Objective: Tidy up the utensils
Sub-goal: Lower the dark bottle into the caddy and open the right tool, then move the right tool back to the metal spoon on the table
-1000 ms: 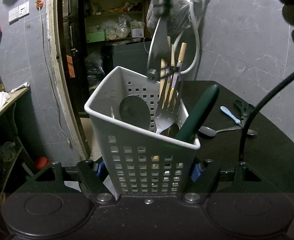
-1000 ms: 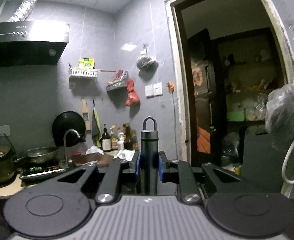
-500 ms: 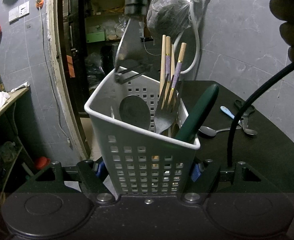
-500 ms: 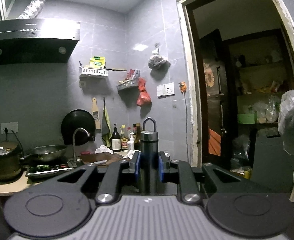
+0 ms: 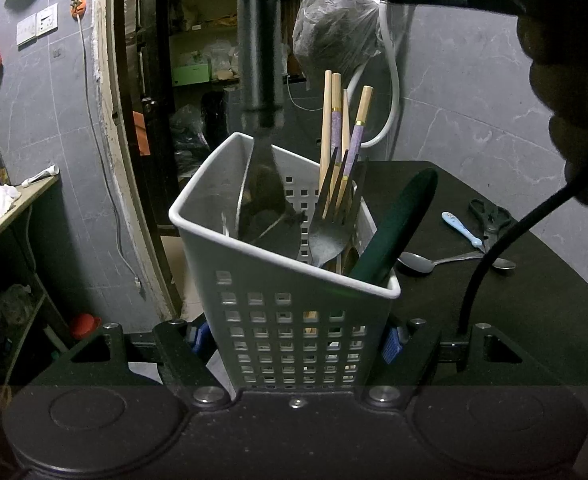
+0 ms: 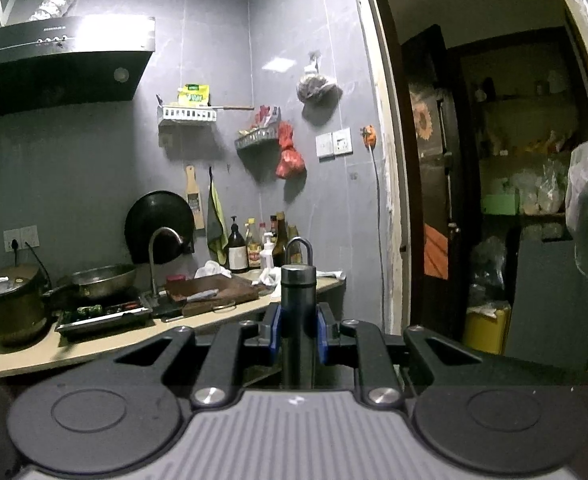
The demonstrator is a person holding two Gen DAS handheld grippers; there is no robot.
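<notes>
Utensil caddy (image 5: 294, 320) w/ 1 fork, 4 chopsticks in left gripper (image 5: 294, 340) grasp; right gripper (image 6: 298, 336) clenching peeler handle (image 6: 298, 312).

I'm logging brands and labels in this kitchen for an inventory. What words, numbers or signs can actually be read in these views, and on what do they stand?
None can be read.
Range hood: a row of small light lettering on its front edge, too blurred to read.
Yellow-green packet on the wall rack: printed, too small to read.
Brown bottle on the counter: pale label, no text legible.
White utensil basket: no text visible.
</notes>
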